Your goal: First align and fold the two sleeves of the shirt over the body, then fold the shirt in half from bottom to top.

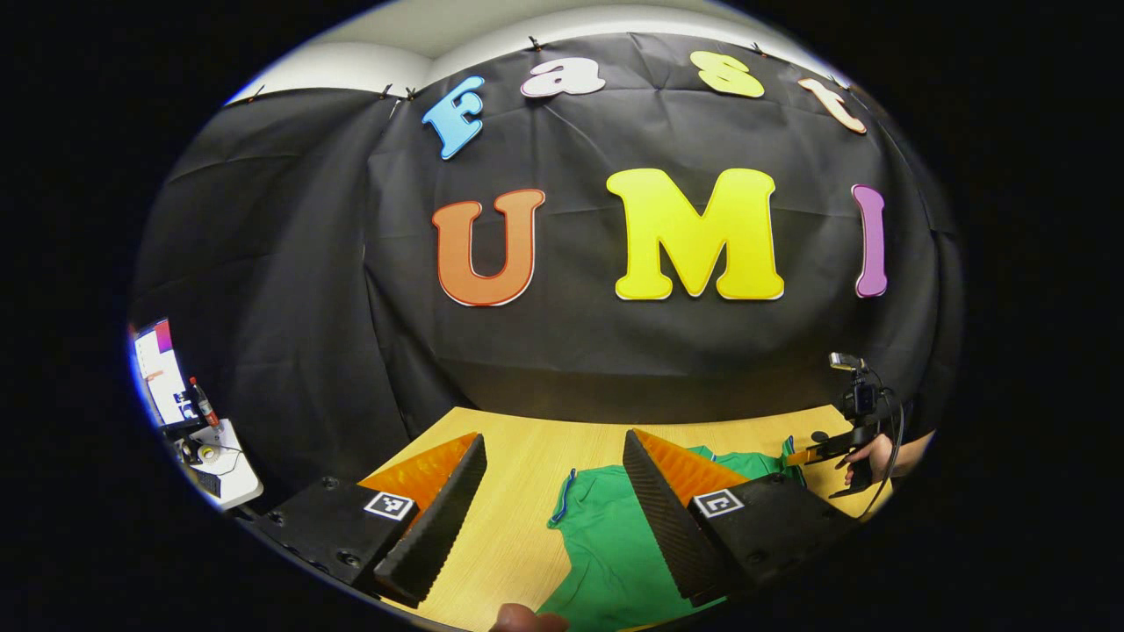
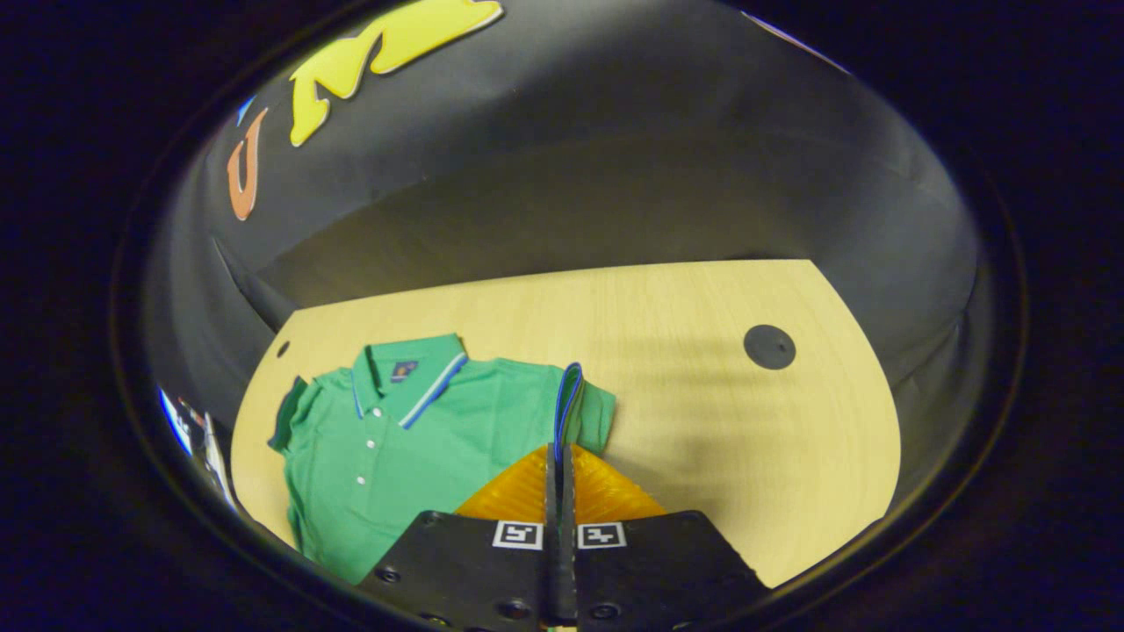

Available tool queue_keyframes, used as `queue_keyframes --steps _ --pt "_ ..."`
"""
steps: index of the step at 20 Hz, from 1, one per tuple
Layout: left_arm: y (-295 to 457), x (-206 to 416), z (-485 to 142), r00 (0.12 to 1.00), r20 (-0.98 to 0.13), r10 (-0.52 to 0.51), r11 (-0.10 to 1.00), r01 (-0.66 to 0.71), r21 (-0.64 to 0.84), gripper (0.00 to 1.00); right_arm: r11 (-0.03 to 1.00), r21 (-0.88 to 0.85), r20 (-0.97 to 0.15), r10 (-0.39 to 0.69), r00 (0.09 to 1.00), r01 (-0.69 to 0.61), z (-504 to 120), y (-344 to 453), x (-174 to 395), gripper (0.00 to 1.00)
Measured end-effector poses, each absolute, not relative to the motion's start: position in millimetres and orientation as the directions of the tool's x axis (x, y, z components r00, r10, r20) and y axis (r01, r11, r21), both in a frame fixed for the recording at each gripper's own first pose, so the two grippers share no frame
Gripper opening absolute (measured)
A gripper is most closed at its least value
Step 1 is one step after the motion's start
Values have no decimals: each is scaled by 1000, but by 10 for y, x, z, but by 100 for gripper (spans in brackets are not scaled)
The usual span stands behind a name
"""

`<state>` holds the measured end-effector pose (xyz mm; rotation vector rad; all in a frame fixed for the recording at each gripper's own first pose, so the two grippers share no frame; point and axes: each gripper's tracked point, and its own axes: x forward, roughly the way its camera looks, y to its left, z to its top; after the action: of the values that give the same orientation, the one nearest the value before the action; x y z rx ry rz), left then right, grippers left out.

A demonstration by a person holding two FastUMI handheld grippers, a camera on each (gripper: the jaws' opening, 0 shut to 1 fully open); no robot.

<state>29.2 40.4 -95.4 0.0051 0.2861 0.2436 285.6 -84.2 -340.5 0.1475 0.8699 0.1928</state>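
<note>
Pinching sleeve (image 2: pixel 571 399) (blue-trimmed) | right hand-held gripper (image 2: pixel 559 456) closed | left hand-held gripper (image 1: pixel 553 465) spread

A black cloth wall (image 1: pixel 290 290) hangs creased behind the pale wooden surface (image 2: pixel 702 412), clipped along its top edge beneath a white ceiling (image 1: pixel 492 26). The surface has a rounded corner and a dark round cap (image 2: pixel 769 347) set into it. Off to the left, a lit screen (image 1: pixel 158 369) stands by a small white side table (image 1: pixel 230 465) with clutter on it.
</note>
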Motion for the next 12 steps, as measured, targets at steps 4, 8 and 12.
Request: queue_keyframes --steps 4,8,12 --pt "510 249 -957 929 -273 250 967 -254 21 99 966 234 -735 252 630 -114 -3215 -419 2909 0" --pt "694 156 -967 921 -273 279 958 -286 16 99 963 230 -754 269 599 -143 -3226 99 2897 0" --pt "919 39 -1002 907 -281 314 947 -320 28 99 960 236 -792 281 541 -152 -3450 622 2880 0"
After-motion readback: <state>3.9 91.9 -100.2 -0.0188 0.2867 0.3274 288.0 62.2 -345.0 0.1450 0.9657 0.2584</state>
